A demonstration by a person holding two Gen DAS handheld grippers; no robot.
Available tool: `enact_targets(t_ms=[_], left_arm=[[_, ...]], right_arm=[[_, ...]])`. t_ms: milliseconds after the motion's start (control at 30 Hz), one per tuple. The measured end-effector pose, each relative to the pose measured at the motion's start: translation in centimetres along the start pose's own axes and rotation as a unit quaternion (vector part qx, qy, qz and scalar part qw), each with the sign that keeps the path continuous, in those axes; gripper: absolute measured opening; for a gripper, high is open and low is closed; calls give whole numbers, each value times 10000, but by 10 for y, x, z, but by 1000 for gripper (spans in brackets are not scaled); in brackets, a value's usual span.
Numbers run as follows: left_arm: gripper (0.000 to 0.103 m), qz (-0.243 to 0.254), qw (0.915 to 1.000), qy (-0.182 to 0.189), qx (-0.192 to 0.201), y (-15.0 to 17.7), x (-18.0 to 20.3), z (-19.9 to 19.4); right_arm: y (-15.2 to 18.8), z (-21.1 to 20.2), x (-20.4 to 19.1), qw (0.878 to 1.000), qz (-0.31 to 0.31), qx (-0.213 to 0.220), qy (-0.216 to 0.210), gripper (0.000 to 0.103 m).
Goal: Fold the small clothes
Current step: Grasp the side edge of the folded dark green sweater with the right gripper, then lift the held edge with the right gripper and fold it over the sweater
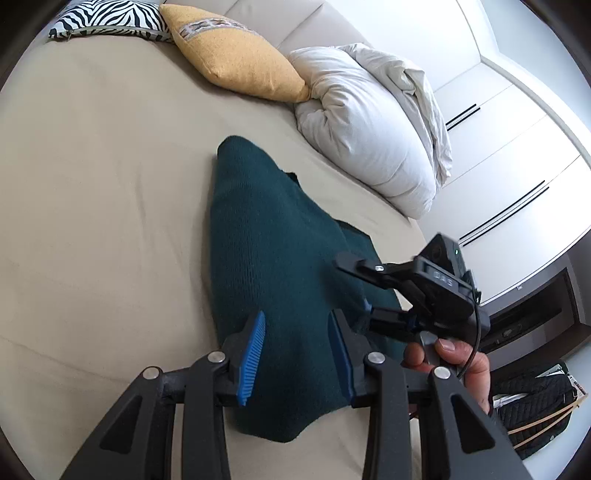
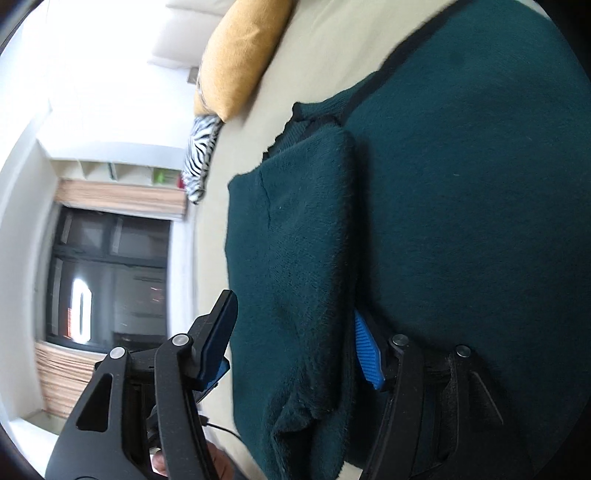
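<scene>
A dark green knit garment (image 1: 273, 266) lies partly folded on the beige bed (image 1: 92, 206). My left gripper (image 1: 299, 350) is open, its blue-padded fingers straddling the garment's near end. My right gripper (image 1: 364, 295) reaches in from the right at the garment's edge. In the right wrist view the right gripper (image 2: 295, 325) is open with a folded flap of the green garment (image 2: 291, 266) between its jaws; one finger sits under the flap, against the layer below (image 2: 480, 184).
A yellow cushion (image 1: 236, 55), a zebra cushion (image 1: 110, 18) and a bunched white duvet (image 1: 373, 118) lie at the bed's far side. White wardrobe doors (image 1: 517, 155) stand to the right. A dark bag (image 1: 532, 410) sits on the floor.
</scene>
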State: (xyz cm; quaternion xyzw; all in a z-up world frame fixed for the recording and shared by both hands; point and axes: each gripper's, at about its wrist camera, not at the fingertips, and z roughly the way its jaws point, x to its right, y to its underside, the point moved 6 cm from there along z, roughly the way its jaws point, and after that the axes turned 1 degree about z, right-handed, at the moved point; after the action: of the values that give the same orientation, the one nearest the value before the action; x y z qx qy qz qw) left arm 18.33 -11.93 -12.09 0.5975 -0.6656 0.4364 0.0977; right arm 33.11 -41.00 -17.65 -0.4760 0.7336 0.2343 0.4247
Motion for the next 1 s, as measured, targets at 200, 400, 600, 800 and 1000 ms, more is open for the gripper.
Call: enact_targets(t_ms=[200,400,600,800,1000], left_arm=[[38,186,9998,37,-12,0,17,3],[38,451,9989,46,-118,-4,42,19],[38,912,9956,9,-228,-10,86,57],[38,1537,9870,-305,-365,-5,117,97],[37,1586,9848,-524,-478,3,105,116]], right_arm=[[2,3,-10,9951,-496,-10,859,12],[-7,-47,-16,9892,-867,402,1111,11],[-15,-102,-7,9786,-1198,636,1548,11],[-27,-143,16,9771,-1034,910,1619,11],[-20,-159,62,9790,-755,973,1623,11]])
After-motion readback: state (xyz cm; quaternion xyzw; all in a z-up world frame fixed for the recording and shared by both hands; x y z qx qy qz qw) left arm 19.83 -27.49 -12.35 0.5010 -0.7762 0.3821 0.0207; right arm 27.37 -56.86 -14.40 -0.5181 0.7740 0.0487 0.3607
